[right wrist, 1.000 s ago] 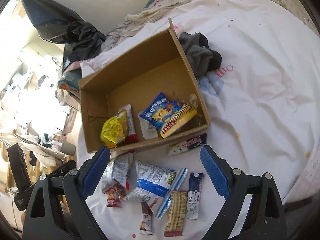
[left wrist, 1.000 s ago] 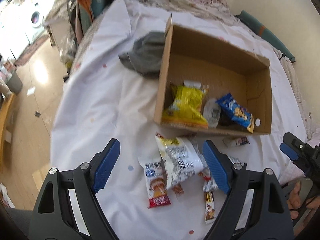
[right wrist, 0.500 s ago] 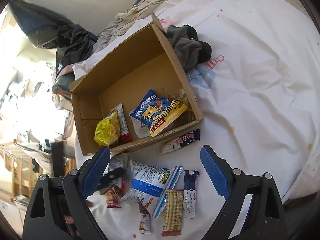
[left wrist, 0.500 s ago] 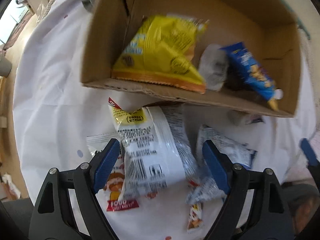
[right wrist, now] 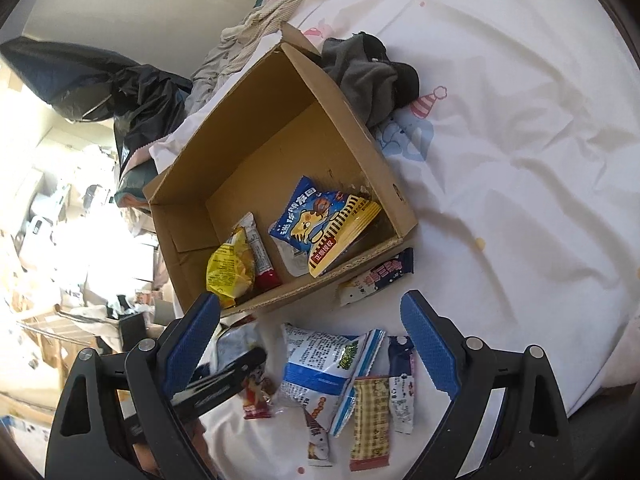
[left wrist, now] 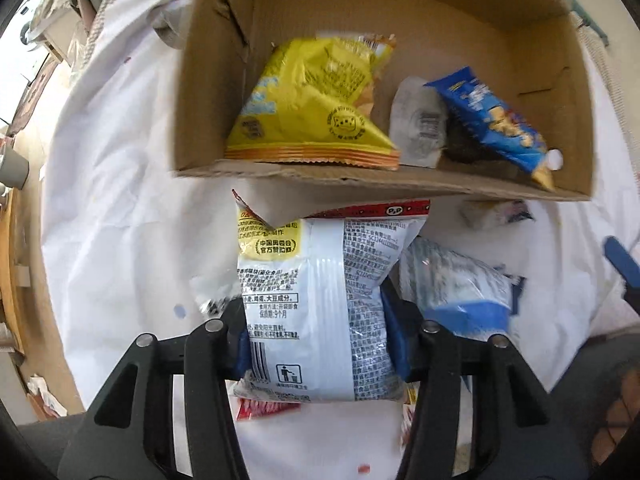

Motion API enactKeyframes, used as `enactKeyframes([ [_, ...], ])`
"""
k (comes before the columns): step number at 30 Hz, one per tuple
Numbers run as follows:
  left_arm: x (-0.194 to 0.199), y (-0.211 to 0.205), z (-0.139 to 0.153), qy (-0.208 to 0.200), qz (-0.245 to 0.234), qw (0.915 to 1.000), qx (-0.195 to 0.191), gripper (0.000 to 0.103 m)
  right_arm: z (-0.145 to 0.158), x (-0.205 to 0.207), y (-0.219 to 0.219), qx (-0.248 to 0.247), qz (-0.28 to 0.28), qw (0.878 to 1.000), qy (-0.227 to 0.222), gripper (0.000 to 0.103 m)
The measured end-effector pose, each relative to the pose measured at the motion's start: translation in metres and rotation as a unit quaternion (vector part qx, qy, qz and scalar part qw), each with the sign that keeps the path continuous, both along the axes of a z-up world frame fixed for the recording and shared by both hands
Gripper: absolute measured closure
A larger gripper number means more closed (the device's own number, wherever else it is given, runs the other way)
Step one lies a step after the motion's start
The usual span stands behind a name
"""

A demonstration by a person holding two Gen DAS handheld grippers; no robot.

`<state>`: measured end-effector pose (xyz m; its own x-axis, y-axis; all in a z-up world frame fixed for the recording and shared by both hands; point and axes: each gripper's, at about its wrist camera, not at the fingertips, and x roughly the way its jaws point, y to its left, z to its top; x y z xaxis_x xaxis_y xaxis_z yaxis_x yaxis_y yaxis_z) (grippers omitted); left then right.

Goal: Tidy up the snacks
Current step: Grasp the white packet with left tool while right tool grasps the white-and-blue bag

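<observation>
My left gripper is shut on a white snack bag with black print, just in front of the cardboard box. The box holds a yellow bag, a blue bag and a small white packet. My right gripper is open and empty above loose snacks on the sheet: a blue-white bag, a checked bar, a dark bar. The box also shows in the right wrist view, and the left gripper shows there low on the left.
A white bed sheet lies under everything. A grey garment lies behind the box. A black bag and clothes pile at the far left. The floor and clutter lie beyond the bed's left edge.
My left gripper moved forward and down to the white bag and closed on it. The right gripper stayed open and shifted only slightly.
</observation>
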<state>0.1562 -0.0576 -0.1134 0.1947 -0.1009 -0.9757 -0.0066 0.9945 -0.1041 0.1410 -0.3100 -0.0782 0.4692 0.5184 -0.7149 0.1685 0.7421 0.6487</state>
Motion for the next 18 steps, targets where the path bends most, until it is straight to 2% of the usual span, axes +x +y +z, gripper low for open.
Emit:
enactKeyframes([
  [7, -0.035, 0.022, 0.05, -0.042, 0.001, 0.9991, 0.0, 0.055, -0.011, -0.003, 0.003, 0.015, 0.007, 0.999, 0.036, 0.009],
  [10, -0.046, 0.048, 0.057, -0.055, 0.02, 0.9982, -0.006, 0.055, -0.026, -0.005, 0.01, 0.048, 0.027, 0.996, 0.075, 0.009],
  [14, -0.049, 0.069, 0.056, -0.07, 0.031, 0.9971, -0.001, 0.055, -0.04, -0.007, 0.035, 0.062, 0.062, 0.988, 0.13, 0.009],
  [17, -0.048, 0.079, 0.055, -0.063, 0.051, 0.9963, -0.031, 0.055, -0.045, -0.009, 0.056, 0.071, 0.081, 0.982, 0.153, 0.009],
  [18, -0.047, 0.083, 0.054, -0.054, 0.059, 0.9953, -0.054, 0.055, -0.046, -0.01, 0.063, 0.069, 0.088, 0.981, 0.158, 0.009],
])
